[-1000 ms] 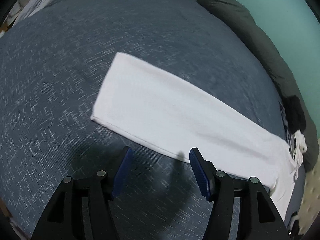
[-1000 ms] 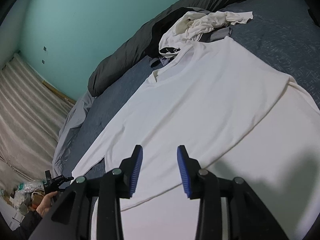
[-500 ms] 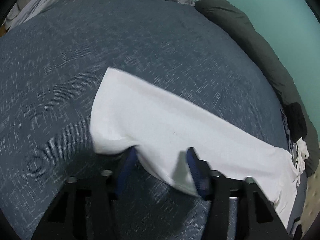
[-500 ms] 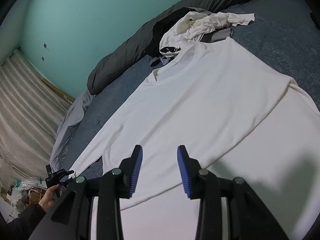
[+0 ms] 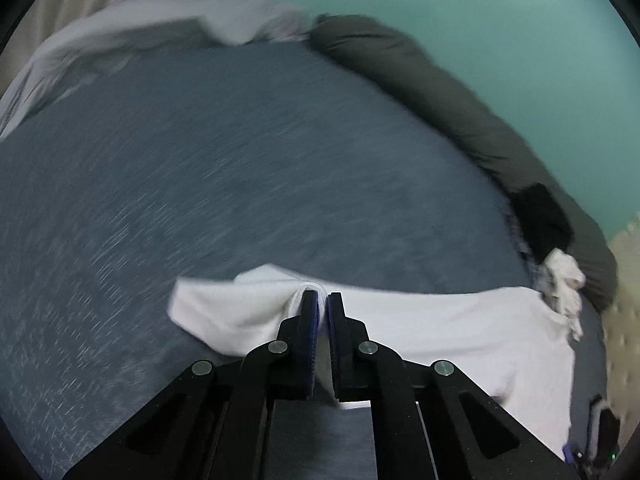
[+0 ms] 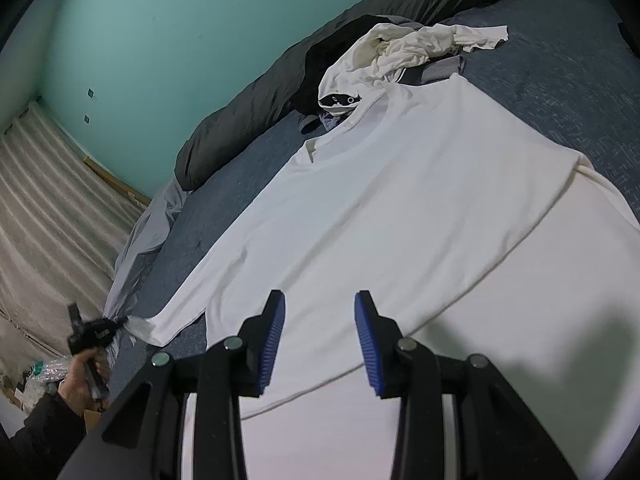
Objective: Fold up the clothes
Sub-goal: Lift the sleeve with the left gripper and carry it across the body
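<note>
Sleeve end (image 5: 240,304) now bunched and lifted off the bed (image 5: 240,160); left gripper (image 5: 322,298) has just closed on it. White shirt (image 6: 400,200) lies flat mid-bed, collar toward the wall-side edge. Right gripper (image 6: 320,312) hovers over the body, jaws partly apart, empty. Sleeve fold-in looks next.

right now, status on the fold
Left gripper has just closed on the white shirt's sleeve end. Right gripper open above shirt. Nothing in the way.

White long-sleeved shirt (image 6: 400,208) flat on bed
</note>
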### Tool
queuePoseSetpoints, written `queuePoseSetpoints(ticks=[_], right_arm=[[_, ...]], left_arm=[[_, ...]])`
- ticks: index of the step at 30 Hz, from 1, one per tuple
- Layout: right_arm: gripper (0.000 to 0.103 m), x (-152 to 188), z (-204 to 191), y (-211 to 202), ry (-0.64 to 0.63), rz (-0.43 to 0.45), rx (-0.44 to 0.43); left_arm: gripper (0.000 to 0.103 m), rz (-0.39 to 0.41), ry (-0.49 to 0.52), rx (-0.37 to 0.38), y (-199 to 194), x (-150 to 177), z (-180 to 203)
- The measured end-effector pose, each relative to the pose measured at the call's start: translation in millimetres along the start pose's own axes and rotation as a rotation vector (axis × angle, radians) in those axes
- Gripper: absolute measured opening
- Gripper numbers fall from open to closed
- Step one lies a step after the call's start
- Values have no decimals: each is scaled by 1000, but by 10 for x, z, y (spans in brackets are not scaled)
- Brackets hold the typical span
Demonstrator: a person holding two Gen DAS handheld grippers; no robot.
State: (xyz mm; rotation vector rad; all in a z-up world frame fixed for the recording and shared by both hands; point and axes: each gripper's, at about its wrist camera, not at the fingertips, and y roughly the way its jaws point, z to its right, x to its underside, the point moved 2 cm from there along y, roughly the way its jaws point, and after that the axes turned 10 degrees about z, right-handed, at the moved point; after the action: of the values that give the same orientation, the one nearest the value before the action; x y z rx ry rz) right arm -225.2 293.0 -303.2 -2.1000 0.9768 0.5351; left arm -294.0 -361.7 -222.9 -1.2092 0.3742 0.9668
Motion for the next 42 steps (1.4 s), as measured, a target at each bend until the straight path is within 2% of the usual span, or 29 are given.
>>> queuePoseSetpoints(ticks=[6,11,26,33,38,42], right_arm=[[36,-15,99,-60,28,0,4],[36,-62,178,-161,49,13,1],[36,-187,531,-587,100,52,24],[36,-241,665,-800,125,79,33],[36,-253,734,-937,133,92,41],[36,-258,805,-1030,144,97,50]], left_arm=[[5,32,141,125,-205,-186,961],[5,37,197,179,-277,-165,1376],[5,5,384,379,-670,256,3066],[5,-26,504,475,-898,628,3786],[5,-64,645,577,-1152,1128,4321],[5,-123,784,622,-1247,1758,4614]])
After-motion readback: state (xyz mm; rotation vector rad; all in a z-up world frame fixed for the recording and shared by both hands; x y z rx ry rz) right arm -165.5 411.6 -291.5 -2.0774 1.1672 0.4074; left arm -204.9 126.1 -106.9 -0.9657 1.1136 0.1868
